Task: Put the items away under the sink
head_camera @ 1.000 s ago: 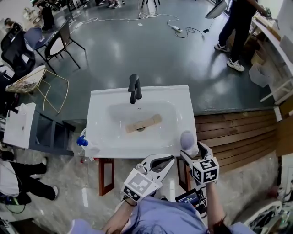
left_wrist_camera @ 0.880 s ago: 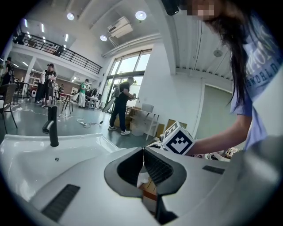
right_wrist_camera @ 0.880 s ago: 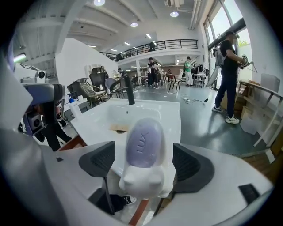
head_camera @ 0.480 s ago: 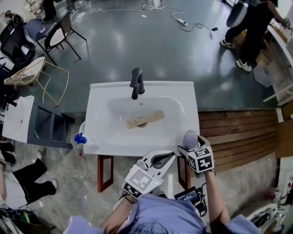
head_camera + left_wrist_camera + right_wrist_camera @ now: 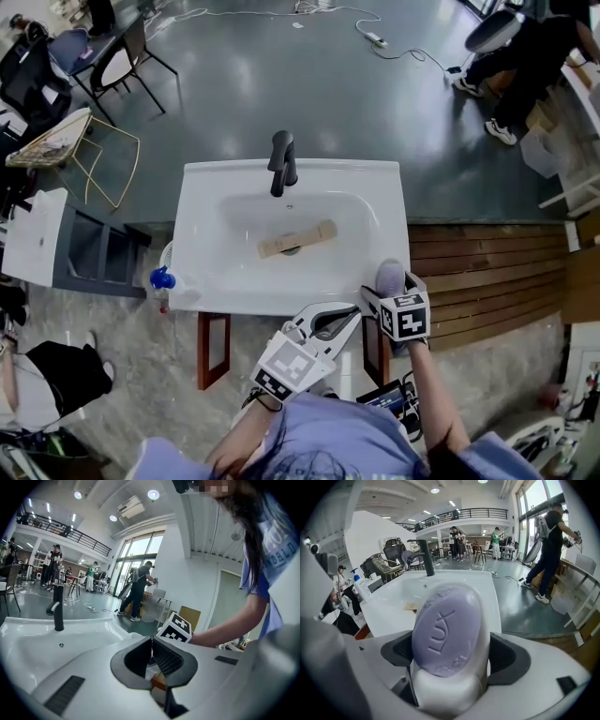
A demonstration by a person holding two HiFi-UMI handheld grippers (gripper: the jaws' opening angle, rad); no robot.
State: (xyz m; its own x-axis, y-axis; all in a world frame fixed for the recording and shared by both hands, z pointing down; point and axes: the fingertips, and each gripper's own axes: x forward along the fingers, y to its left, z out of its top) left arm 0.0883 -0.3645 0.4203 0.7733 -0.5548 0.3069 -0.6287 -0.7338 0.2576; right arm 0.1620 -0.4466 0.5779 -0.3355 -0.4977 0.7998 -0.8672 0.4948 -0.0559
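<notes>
A purple soap bar [image 5: 446,630] stamped LUX stands up in a white soap dish [image 5: 449,693]. My right gripper [image 5: 450,656] is shut on the dish, its dark pads [image 5: 513,660] pressing both sides. In the head view the soap bar [image 5: 390,277] hangs over the front right corner of the white sink [image 5: 211,281], with the right gripper [image 5: 394,292] just behind it. My left gripper [image 5: 330,323] hovers in front of the sink's front edge, shut, with nothing between its jaws. The left gripper [image 5: 151,654] points toward the right gripper's marker cube [image 5: 176,627].
A black faucet [image 5: 281,161] stands at the back of the sink and a wooden piece [image 5: 296,238] lies in the basin. A blue-capped spray bottle [image 5: 161,278] is at the sink's left front corner. Brown cabinet panels [image 5: 214,349] show below. People and chairs are farther off.
My right gripper has drawn a little closer to the sink's front right corner with the soap dish. The left gripper has barely moved. The head view has shifted slightly.
</notes>
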